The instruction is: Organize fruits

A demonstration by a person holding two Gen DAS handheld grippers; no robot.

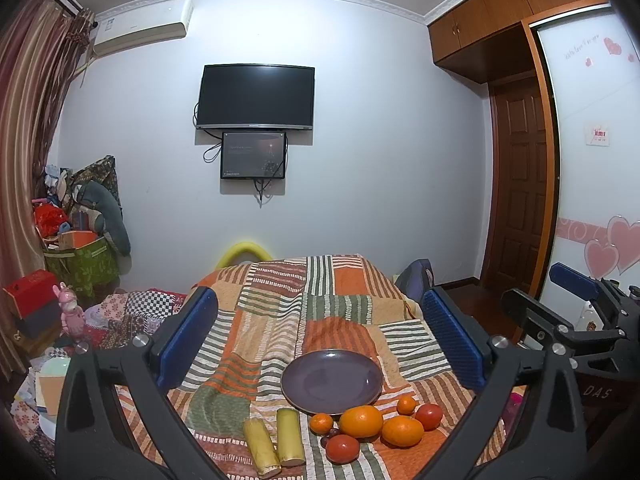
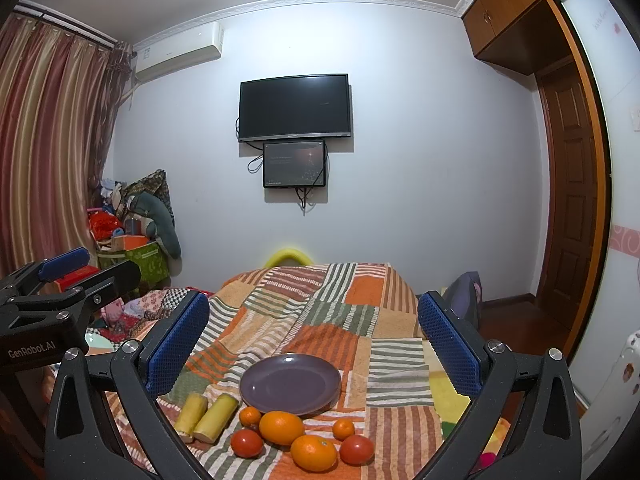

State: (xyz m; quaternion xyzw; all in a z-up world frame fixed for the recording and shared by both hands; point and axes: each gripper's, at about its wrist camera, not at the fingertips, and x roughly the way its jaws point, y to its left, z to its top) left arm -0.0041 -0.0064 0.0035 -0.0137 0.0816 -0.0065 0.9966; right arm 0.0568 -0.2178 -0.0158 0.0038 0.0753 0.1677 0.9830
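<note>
1. The left gripper (image 1: 320, 336) was held with its jaws spread wide, nothing between them, above the patchwork cloth (image 1: 280, 312).
2. The right gripper (image 2: 312, 340) was likewise held wide apart and empty.
3. A purple plate (image 1: 332, 380) was seen bare on the cloth.
4. Oranges (image 1: 361, 421), tomatoes (image 1: 342, 449) and two sugarcane pieces (image 1: 262, 446) were clustered just near of the plate.

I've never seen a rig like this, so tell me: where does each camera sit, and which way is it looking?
Left wrist: rides the left gripper, looking forward over the purple plate and fruit toward the TV wall; its open blue fingers frame the view, the right gripper at right.
Right wrist: rides the right gripper, same direction; left gripper at left.
Shared: plate, oranges, tomatoes, TV.
</note>
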